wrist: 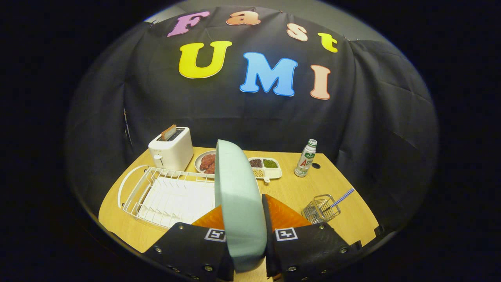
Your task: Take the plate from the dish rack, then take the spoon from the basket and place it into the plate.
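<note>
A pale green plate [238,203] stands on edge between my two fingers, raised above the table, with my gripper [244,227] shut on its rim. The white wire dish rack [164,196] lies below and to the left of the plate, with no dishes in it. To the right of my fingers stands a small wire basket [321,208]. A spoon with a blue-and-white checked handle [341,199] leans out of it toward the right. The spoon's bowl is hidden inside the basket.
Along the back of the wooden table [289,190] stand a white toaster [172,149] with a slice in it, a round plate of meat [206,161], a divided tray of beans [266,166] and a small bottle [306,158]. A hole [316,165] is beside the bottle.
</note>
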{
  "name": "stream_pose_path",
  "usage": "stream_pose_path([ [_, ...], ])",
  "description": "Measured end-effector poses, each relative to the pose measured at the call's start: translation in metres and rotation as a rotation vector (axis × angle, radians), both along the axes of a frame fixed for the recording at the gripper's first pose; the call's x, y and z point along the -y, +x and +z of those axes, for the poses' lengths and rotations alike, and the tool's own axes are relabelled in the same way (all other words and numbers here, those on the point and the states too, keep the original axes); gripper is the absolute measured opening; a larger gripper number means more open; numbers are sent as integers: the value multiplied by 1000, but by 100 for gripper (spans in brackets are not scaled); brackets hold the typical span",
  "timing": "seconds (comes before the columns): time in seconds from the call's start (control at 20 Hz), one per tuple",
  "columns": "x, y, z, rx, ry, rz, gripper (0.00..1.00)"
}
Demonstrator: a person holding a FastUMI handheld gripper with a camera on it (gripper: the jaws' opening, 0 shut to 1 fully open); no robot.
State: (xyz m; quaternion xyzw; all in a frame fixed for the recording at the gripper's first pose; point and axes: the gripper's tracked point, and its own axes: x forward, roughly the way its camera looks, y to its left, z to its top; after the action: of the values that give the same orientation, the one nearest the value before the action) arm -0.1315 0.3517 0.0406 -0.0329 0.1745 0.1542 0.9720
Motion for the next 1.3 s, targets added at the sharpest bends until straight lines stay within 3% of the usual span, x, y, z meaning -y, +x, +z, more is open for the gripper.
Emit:
stream_pose_path([
  [0.5, 78, -71, -91, -172, 73, 21, 29],
  [0.85, 68, -93, -156, -313, 81, 75, 30],
  [1.1, 34, -102, -178, -444, 281, 151, 30],
  [1.3, 36, -93, -192, -481, 299, 128, 33],
])
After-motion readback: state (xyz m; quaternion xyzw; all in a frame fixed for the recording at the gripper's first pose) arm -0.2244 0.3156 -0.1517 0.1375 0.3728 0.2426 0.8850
